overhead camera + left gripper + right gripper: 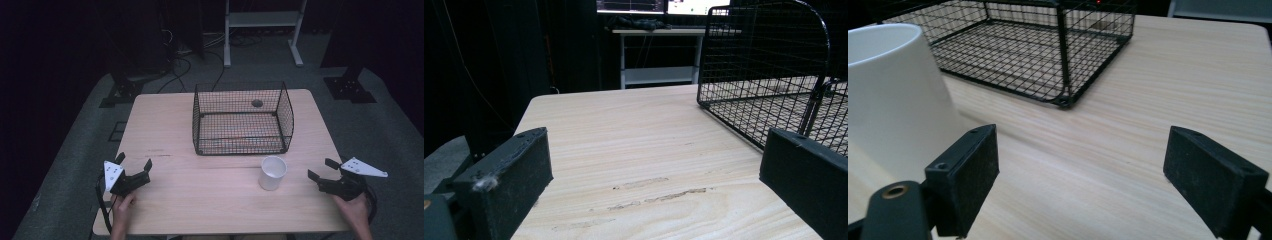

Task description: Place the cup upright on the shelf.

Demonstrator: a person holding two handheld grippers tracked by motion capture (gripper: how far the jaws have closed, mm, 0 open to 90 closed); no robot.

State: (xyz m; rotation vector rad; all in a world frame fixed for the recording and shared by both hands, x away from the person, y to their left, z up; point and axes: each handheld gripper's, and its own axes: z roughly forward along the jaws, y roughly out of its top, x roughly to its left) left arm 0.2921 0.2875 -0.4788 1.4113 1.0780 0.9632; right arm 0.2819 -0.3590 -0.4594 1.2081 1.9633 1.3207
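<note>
A white cup [273,172] stands upright on the wooden table [165,135], just in front of the black wire basket [242,120]. My right gripper [322,168] rests near the table's right edge, a short way right of the cup, jaws apart with nothing between them. In the right gripper view the cup [893,95] rises at the left, beyond the left jaw, and the gripper [1083,175] is open. My left gripper [134,163] sits near the front left corner, open and empty. Bare wood lies between its jaws [654,185].
The basket [774,80] holds nothing I can see; it stands mid-table toward the far side. A dark round hole [257,103] marks the tabletop behind it. Beyond the table are stand bases, cables and a white frame [262,30] on the floor.
</note>
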